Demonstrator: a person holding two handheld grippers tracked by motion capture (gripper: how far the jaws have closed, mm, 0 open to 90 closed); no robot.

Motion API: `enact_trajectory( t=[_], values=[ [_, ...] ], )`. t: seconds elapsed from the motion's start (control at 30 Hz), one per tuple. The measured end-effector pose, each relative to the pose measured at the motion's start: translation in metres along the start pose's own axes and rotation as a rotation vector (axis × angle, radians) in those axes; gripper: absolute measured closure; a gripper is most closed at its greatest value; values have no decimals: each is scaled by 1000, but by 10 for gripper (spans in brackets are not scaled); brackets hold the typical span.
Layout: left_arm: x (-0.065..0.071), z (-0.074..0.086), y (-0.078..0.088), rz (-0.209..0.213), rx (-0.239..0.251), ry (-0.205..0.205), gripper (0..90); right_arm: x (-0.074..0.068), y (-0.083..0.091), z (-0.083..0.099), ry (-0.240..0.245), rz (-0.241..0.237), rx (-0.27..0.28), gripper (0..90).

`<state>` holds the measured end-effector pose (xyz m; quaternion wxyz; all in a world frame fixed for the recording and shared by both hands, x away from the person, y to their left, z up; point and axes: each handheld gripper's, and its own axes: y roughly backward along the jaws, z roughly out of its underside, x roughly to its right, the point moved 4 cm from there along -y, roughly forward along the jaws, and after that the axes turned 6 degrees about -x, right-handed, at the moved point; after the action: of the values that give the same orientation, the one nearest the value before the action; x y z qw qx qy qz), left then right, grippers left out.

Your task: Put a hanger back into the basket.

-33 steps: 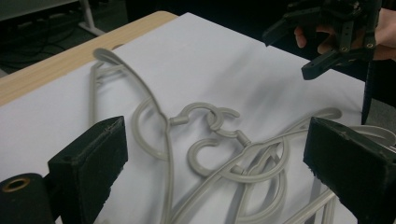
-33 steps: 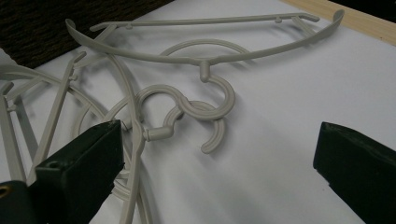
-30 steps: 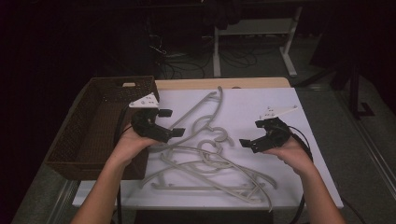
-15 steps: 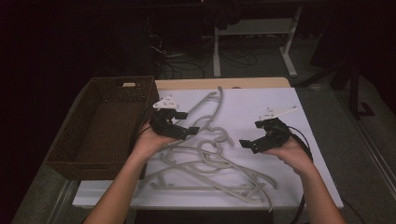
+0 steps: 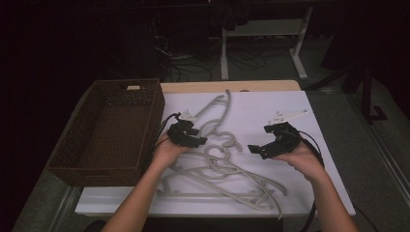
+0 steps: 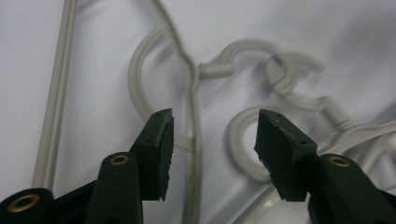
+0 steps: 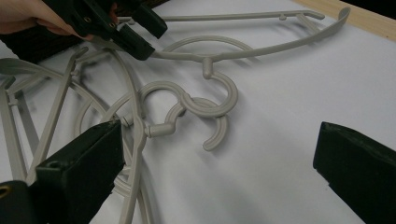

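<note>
The person's left forearm comes in from the near edge of the tabletop and angles toward its middle, the hand wrapped around the left gripper, which sits low over a heap of hangers just beside the right wall of a basket. Its jaws have just been closing and now stand about half apart; in the left gripper view they straddle the thin stem of one hanger without pressing on it, so nothing is held. The right forearm enters from the near right and the hand holds the right gripper level above the white sheet, tips pointing left toward the heap, jaws spread wide and bare. The hangers are pale grey plastic, with thin bars and curled hooks, tangled together from the middle of the tabletop down to its near edge; several hooks interlock at the centre. One hanger lies apart toward the far edge, its arm curving across the sheet. The basket is dark brown wicker, rectangular, with a handle slot in its far wall, and stands along the left edge of the tabletop; its inside shows bare weave.
</note>
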<state>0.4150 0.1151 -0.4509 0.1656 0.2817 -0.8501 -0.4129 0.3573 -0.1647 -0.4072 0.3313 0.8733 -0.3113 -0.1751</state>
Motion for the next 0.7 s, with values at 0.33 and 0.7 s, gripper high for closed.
enact_trajectory(
  t=[0.33,0.7],
  values=[
    [-8,7,-14,-42,-109,7,615,-3,-2,0,13,-4,-11,16],
    [-5,5,-17,-23,-162,11,803,-3,-2,0,17,-5,-10,16]
  ],
)
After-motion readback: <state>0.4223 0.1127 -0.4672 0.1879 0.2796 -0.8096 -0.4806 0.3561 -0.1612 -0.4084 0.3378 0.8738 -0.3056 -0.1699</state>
